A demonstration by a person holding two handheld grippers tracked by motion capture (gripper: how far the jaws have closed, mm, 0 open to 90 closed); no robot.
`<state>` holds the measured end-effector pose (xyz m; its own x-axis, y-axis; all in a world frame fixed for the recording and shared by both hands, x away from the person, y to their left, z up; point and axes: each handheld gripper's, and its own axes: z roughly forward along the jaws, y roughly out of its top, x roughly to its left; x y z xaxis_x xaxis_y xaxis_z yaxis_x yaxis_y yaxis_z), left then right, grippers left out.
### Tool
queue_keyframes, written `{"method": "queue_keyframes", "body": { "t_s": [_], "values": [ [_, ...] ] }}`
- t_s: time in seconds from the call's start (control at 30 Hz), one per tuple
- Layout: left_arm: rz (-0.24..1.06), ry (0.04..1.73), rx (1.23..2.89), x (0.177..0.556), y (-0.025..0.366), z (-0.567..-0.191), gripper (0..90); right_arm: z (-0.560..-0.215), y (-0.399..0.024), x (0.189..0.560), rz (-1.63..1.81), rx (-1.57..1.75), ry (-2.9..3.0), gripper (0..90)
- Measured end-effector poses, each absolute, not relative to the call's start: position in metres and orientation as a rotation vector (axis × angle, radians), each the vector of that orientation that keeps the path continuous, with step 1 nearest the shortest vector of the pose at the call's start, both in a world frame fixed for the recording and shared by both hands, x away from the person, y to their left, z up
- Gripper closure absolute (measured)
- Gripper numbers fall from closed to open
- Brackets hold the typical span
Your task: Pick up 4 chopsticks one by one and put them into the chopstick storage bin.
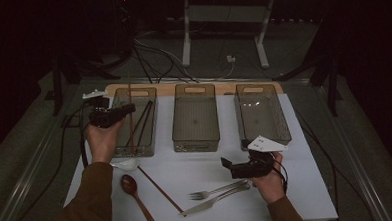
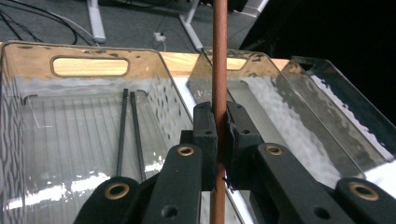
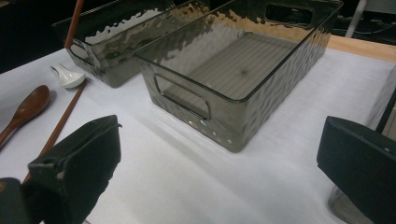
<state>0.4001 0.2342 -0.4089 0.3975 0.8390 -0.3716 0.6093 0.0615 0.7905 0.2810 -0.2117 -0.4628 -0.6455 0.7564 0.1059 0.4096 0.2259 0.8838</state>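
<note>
Over the left bin (image 1: 151, 100), the left gripper (image 1: 129, 109) pinches a brown chopstick (image 1: 129, 93) tight between its jaws. The stick stands straight up, and its low end reaches down inside the bin, near the front wall. Two black chopsticks (image 1: 143, 124) already lie slanted on the bin floor, just beside it. In the left gripper view, the stick (image 2: 219, 56) rises near the wall between the left bin (image 2: 28, 51) and the middle bin (image 2: 299, 112).

The right gripper (image 1: 239, 167) rests low on the white mat (image 1: 307, 185), well apart from the left one, with its jaws wide and nothing in them. A fork (image 1: 215, 191) and a knife (image 1: 213, 202) lie just in front of it. A second brown chopstick (image 1: 160, 189), a wooden spoon (image 1: 135, 195) and a white spoon (image 1: 125, 165) lie near the left sleeve.
</note>
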Motion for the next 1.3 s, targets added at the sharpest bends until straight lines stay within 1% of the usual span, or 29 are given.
{"method": "queue_keyframes", "body": {
  "t_s": [0.2, 0.47, 0.53, 0.57, 0.6, 0.63, 0.7, 0.77, 0.83, 0.9, 1.0, 1.3],
  "values": [
    [0.317, 1.33, 1.633, 0.411, 0.228, -0.412, 85.7, -0.463, -0.211, 0.281, 1.392, 1.081, 2.165, 0.0],
    [0.325, 1.359, 1.605, 0.423, 0.228, -0.421, 85.4, -0.463, -0.211, 0.28, 1.397, 1.081, 2.169, 0.0],
    [0.339, 1.359, 1.601, 0.424, 0.228, -0.423, 83.6, -0.463, -0.211, 0.28, 1.397, 1.08, 2.168, 0.0],
    [0.337, 1.354, 1.584, 0.424, 0.227, -0.425, 75.4, -0.463, -0.211, 0.28, 1.396, 1.08, 2.168, 0.0],
    [0.346, 1.36, 1.577, 0.424, 0.227, -0.426, 62.6, -0.463, -0.211, 0.28, 1.397, 1.08, 2.169, 0.0],
    [0.358, 1.363, 1.57, 0.424, 0.226, -0.425, 52.4, -0.463, -0.211, 0.28, 1.398, 1.081, 2.169, 0.0],
    [0.393, 1.372, 1.56, 0.422, 0.224, -0.423, 29.1, -0.463, -0.211, 0.279, 1.4, 1.08, 2.168, 0.0],
    [0.416, 1.37, 1.549, 0.42, 0.224, -0.421, 16.4, -0.462, -0.212, 0.279, 1.404, 1.078, 2.164, 0.0],
    [0.422, 1.359, 1.553, 0.417, 0.226, -0.418, 14.0, -0.462, -0.212, 0.279, 1.408, 1.085, 2.161, 0.0],
    [0.428, 1.344, 1.562, 0.415, 0.227, -0.416, 2.3, -0.462, -0.213, 0.279, 1.408, 1.084, 2.16, 0.0],
    [0.44, 1.327, 1.563, 0.411, 0.23, -0.413, 0.8, -0.462, -0.212, 0.279, 1.408, 1.085, 2.159, 0.0],
    [0.442, 1.261, 1.597, 0.398, 0.231, -0.403, 0.7, -0.462, -0.212, 0.279, 1.409, 1.087, 2.162, 0.0]
  ]
}}
